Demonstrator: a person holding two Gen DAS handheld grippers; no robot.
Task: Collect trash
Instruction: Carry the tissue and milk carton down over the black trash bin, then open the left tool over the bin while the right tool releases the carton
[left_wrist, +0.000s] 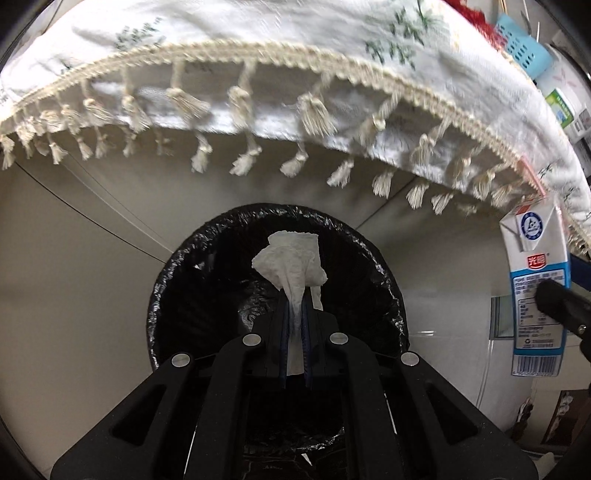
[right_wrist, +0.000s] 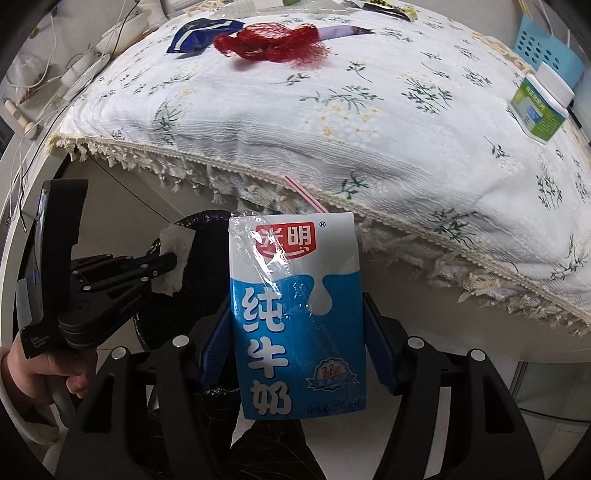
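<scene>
My left gripper (left_wrist: 294, 314) is shut on a crumpled white tissue (left_wrist: 291, 260) and holds it over a bin lined with a black bag (left_wrist: 184, 295), below the table edge. It also shows in the right wrist view (right_wrist: 173, 264), with the tissue (right_wrist: 173, 254) above the bin (right_wrist: 207, 236). My right gripper (right_wrist: 295, 332) is shut on a blue and white milk carton (right_wrist: 295, 314) with a pink straw, held upright beside the bin. The carton also shows at the right of the left wrist view (left_wrist: 535, 288).
A table with a white flowered, tasselled cloth (right_wrist: 332, 122) stands just behind the bin. On it lie a red net bag (right_wrist: 269, 44), a dark blue packet (right_wrist: 199, 33), a purple wrapper (right_wrist: 340, 31), a green-labelled jar (right_wrist: 539, 107) and a blue basket (right_wrist: 546, 48).
</scene>
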